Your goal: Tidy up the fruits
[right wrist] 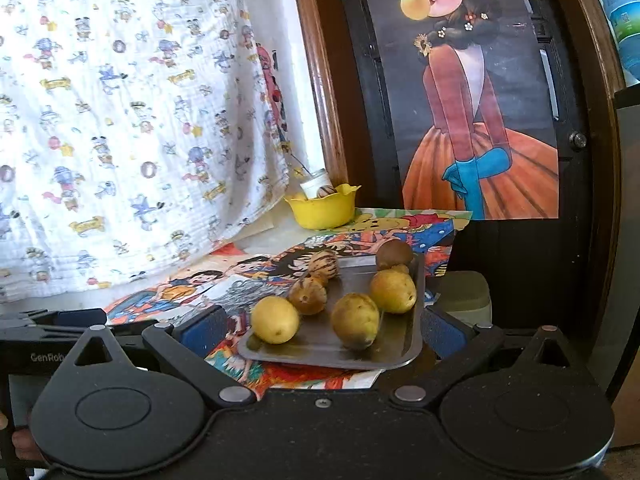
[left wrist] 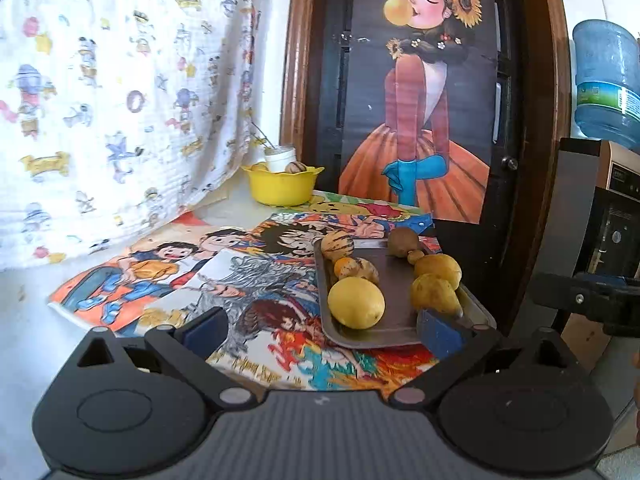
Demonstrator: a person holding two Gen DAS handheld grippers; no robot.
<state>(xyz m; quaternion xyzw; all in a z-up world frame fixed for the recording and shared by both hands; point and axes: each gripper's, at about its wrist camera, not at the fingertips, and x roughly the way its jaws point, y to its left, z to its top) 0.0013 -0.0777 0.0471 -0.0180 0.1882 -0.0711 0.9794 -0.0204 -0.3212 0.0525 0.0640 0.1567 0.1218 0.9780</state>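
Observation:
A grey metal tray (left wrist: 394, 330) (right wrist: 320, 354) lies on cartoon posters and holds several fruits: a yellow lemon (left wrist: 355, 302) (right wrist: 275, 319), yellow-brown pears (left wrist: 435, 294) (right wrist: 355, 320), a striped fruit (left wrist: 338, 245) (right wrist: 323, 262) and a brown fruit (left wrist: 403, 241) (right wrist: 394, 253). A yellow bowl (left wrist: 282, 186) (right wrist: 323, 208) at the back holds a striped fruit and a white jar. My left gripper (left wrist: 324, 330) is open and empty just before the tray's near edge. My right gripper (right wrist: 320, 330) is open and empty, its fingers either side of the tray's near end.
Colourful cartoon posters (left wrist: 192, 276) cover the white table. A patterned cloth (left wrist: 120, 100) hangs at the left. A dark door with a girl poster (left wrist: 420, 100) stands behind. A blue water bottle (left wrist: 606, 80) is at the right. The right gripper's body (left wrist: 588, 300) shows at the left view's right edge.

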